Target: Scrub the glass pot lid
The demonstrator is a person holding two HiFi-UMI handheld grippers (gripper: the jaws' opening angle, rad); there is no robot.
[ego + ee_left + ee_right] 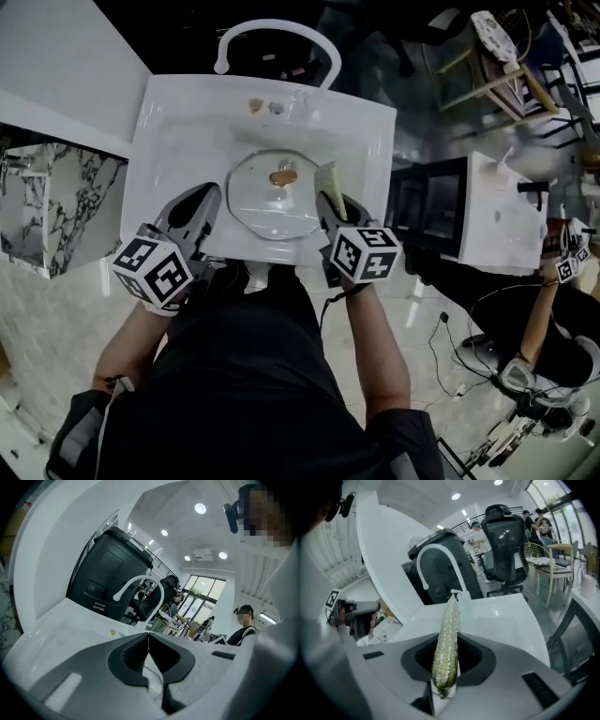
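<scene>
The glass pot lid (265, 204) lies in the white sink (178, 127) at the centre of the head view, its knob (283, 176) facing up, just below the arched faucet (278, 34).

The left gripper (215, 202) comes in from the lower left and meets the lid at its left edge. In the left gripper view its jaws stand together at the tips, with a thin clear rim (156, 678) caught lower down between them. It seems pinched on the lid's edge, most likely to keep the lid from sliding or spinning in the smooth basin while it is rubbed.

The right gripper (330, 210) reaches in from the lower right. Its jaws are clamped on a yellow-green scrubbing pad (329, 178), which stands on edge and sticks out past the fingertips — that leaves a free length of pad to press on the glass without the jaws touching it. The pad sits at the lid's right rim, near the knob; whether it actually bears on the glass cannot be told from here.

With one side anchored and the pad at the other, the scrubbing looks set up or just under way.
</scene>
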